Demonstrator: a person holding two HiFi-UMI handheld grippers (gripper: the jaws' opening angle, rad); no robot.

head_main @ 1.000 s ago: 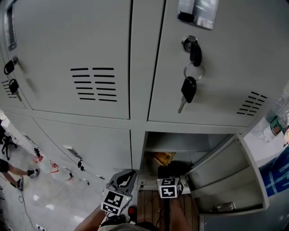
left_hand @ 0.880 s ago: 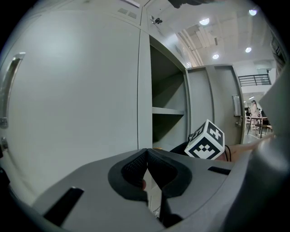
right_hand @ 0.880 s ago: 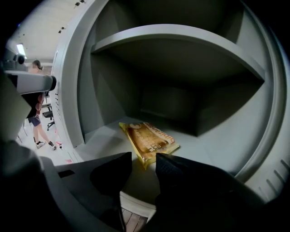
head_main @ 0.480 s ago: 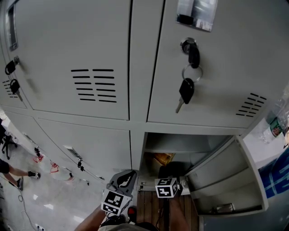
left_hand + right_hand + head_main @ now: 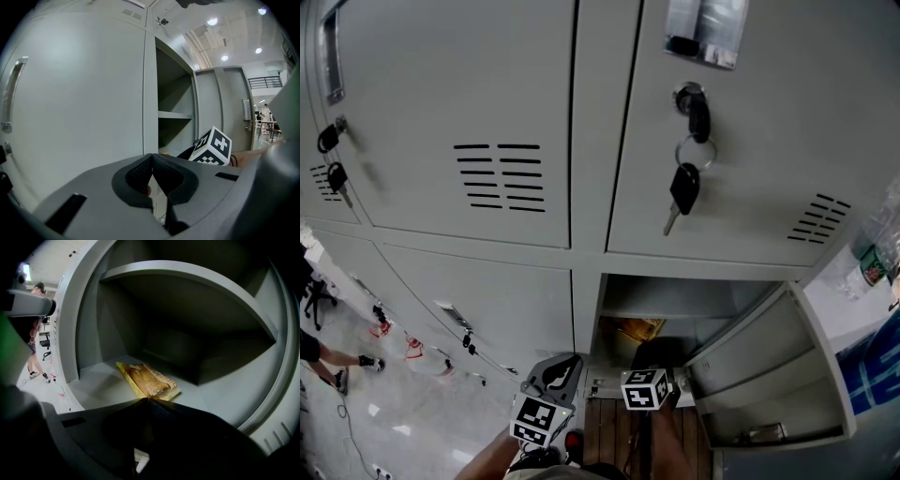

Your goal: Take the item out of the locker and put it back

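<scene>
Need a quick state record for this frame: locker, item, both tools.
locker: lower compartment open, door swung out to the right
item: yellow packet lying flat on the compartment floor
right tool: reaching into the compartment, jaws have just closed, tips at the packet's near edge; can't tell if it is pinched
left tool: shut, nothing between the jaws, outside the compartment
</scene>
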